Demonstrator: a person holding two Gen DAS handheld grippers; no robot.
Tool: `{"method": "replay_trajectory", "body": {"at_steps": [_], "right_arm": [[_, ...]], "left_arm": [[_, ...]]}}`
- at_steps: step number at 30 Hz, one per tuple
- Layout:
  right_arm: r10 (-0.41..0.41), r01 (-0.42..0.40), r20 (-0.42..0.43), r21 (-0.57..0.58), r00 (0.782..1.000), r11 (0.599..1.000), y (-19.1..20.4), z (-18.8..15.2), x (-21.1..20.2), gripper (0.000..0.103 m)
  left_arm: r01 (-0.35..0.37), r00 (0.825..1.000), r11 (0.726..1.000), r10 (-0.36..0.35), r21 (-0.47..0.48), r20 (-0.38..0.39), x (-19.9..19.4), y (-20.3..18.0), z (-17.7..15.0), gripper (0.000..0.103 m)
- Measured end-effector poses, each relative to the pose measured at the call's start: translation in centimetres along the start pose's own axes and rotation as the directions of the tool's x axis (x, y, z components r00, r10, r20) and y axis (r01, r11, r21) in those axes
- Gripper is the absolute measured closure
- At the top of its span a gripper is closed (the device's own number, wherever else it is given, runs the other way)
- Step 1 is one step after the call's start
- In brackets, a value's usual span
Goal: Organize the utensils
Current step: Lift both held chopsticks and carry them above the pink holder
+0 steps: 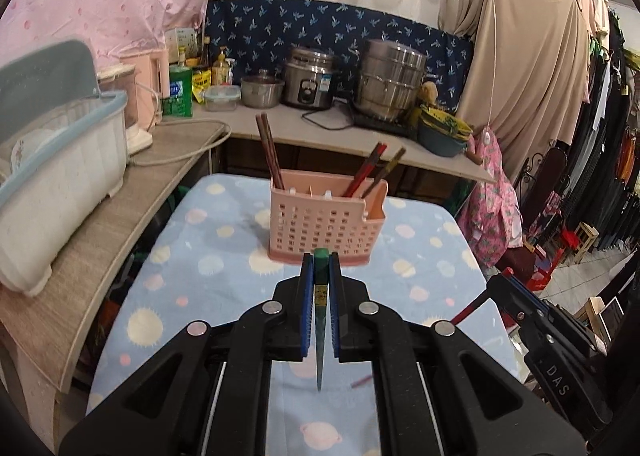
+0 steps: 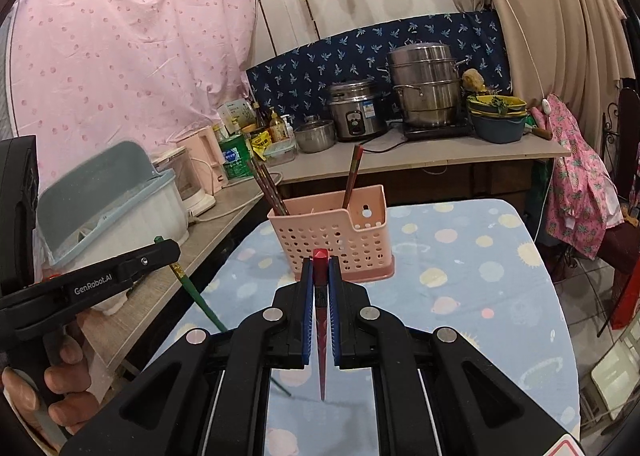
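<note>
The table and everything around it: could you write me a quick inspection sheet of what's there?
Surface: table under a blue cloth with pastel dots.
Job's things: pink basket holding dark chopsticks and further chopsticks on its other side; green chopstick; red chopstick.
Clutter: nothing seen on the cloth.
Grippers: left gripper shut on the green chopstick; right gripper shut on the red chopstick.
Cables: grey cord along the side counter.
Surroundings: dish rack, rice cooker, steel steamer, hanging clothes.

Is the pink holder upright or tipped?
Upright. The pink holder sits flat on its base on the spotted cloth, open top up, chopsticks standing inside.
</note>
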State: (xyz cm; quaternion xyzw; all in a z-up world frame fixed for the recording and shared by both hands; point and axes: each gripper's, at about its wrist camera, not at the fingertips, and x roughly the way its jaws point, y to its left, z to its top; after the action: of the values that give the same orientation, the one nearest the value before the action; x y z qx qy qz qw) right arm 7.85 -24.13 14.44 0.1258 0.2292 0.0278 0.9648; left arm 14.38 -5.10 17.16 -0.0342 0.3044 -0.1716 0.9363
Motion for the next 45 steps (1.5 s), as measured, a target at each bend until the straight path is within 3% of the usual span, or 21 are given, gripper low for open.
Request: {"method": "replay_trajectory", "body": {"at_steps": [9,17,23,35,45], "right_arm": [[0.027,-0.029,0.100,0.019,0.995,0.999,-0.1,6.7,2.1,0.096],[0.031,-0.039,0.227,0.031,0.973,0.999,0.3,14.7,4.9,0.096],[0.016,-0.028,0.241,0.046,0.970,0.999,-0.1,18.2,8.7,0.096],[-0.025,0.021,0.114,0.035,0.993,0.999,-1.4,15.9,16.8,0.096],[-0.040,0.040,0.033,0.020,0.999,0.999,-1.6,13.9,19.8,0.095]], "left_arm": [[0.003,0.993,1.000,-0.005,0.016,0.120,-0.1,-0.6,6.5,0.096],[-0.016,0.968,1.000,0.015,0.004,0.249,0.9,-0.7,13.8,0.096],[-0.041,0.953,0.999,0.043,-0.012,0.300,3.0,-0.2,17.2,0.096],[-0.071,0.981,0.997,0.075,-0.027,0.180,11.3,1.6,15.6,0.096],[-0.067,0.991,0.998,0.069,-0.022,0.112,14.5,1.6,14.5,0.096]]}}
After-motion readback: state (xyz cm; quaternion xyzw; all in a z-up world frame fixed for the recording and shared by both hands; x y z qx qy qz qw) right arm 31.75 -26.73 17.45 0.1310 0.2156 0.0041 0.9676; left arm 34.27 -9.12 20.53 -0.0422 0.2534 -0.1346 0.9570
